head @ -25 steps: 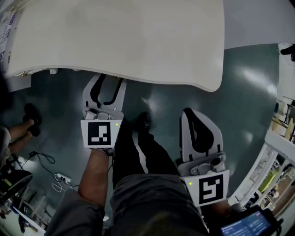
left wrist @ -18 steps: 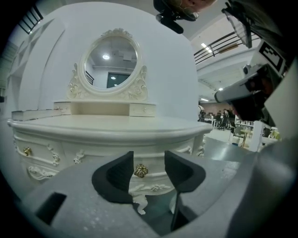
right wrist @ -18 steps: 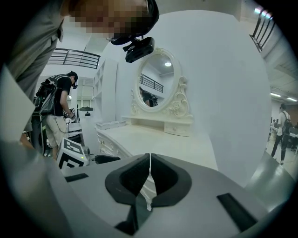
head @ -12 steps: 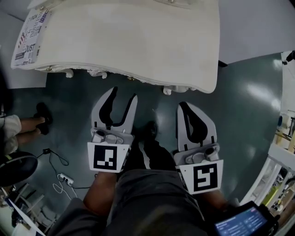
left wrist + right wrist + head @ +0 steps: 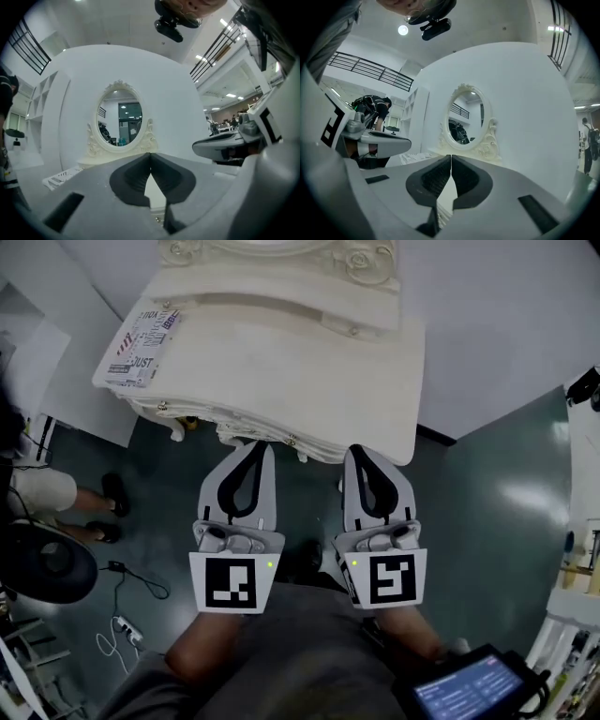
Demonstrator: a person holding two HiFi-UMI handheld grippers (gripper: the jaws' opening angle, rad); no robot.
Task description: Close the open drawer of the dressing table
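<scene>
Room: dark green floor (image 5: 487, 474) and a white wall, with the dressing table (image 5: 309, 362) against it and an oval mirror (image 5: 120, 118) on top
Drawer: under the table's near edge; its cream front (image 5: 234, 427) and small knobs (image 5: 292, 440) show just past the tabletop, but from above I cannot tell how far it stands out
Handling: probably light wood on runners, stiff, sliding straight; the carved trim and knobs could chip, so a flat push on the middle of the front suits better than a grip
Left gripper (image 5: 264, 448): jaws have just been closing and now meet tip to tip, nothing between them; tips near the drawer front
Right gripper (image 5: 356, 452): jaws together, empty, beside the left one
Around: leaflet (image 5: 141, 345) on the tabletop's left corner; dark stool (image 5: 47, 563), someone's shoes (image 5: 111, 491) and a power strip (image 5: 127, 626) on the floor at left; screen (image 5: 469, 692) at lower right
In the way: nothing between the tips and the front
</scene>
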